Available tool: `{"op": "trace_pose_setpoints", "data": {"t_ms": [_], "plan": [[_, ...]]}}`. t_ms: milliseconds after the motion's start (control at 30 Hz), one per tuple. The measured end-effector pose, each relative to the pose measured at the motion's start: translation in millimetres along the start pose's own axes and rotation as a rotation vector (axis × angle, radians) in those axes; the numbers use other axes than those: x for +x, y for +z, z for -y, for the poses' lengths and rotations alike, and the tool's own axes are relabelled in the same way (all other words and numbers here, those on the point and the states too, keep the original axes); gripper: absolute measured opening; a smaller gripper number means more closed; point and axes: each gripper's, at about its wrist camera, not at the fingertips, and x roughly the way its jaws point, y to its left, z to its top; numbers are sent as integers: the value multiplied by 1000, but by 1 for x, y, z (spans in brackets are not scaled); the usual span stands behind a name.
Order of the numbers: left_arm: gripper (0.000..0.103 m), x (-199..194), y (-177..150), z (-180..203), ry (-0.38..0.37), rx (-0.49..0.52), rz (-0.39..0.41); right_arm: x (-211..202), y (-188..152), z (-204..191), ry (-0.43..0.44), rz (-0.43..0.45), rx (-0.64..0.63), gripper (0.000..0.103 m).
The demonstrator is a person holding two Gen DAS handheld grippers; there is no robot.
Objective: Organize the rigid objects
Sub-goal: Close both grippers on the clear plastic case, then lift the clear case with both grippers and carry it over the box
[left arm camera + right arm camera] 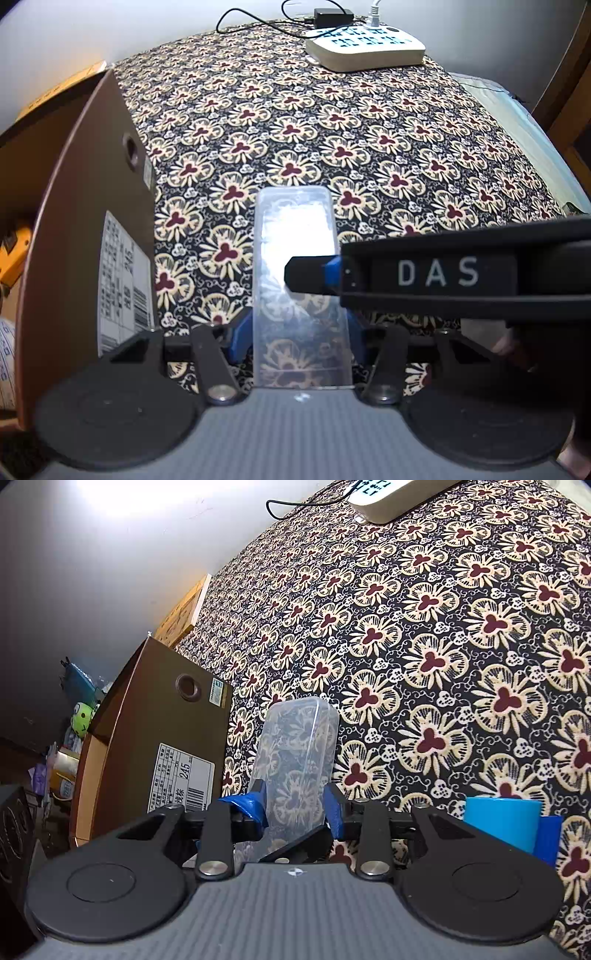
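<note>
A clear plastic case (295, 258) stands on end above the floral cloth, pointing away from me. My left gripper (297, 332) is shut on its lower part, with a blue fingertip pressed against each side. My right gripper (295, 275) comes in from the right, side-on, and its black and blue finger lies across the case's middle. In the right wrist view the same case (299, 753) sits between the blue pads (255, 808) of my right gripper (293, 808), which is shut on it. Both grippers hold the case above the table.
A brown shoe box (85, 221) (159, 738) stands open close on the left, with a printed label on its end. A white power strip (365, 48) and a black adapter (332, 16) with cables lie at the far edge. A blue tape roll (498, 823) sits near right.
</note>
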Motion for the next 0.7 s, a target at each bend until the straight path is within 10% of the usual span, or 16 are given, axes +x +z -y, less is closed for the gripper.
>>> {"op": "trace_pose_setpoints", "data": {"t_ms": [700], "plan": [[49, -28, -55, 11, -13, 18, -50, -17, -56, -11, 35, -76, -101, 19]]}}
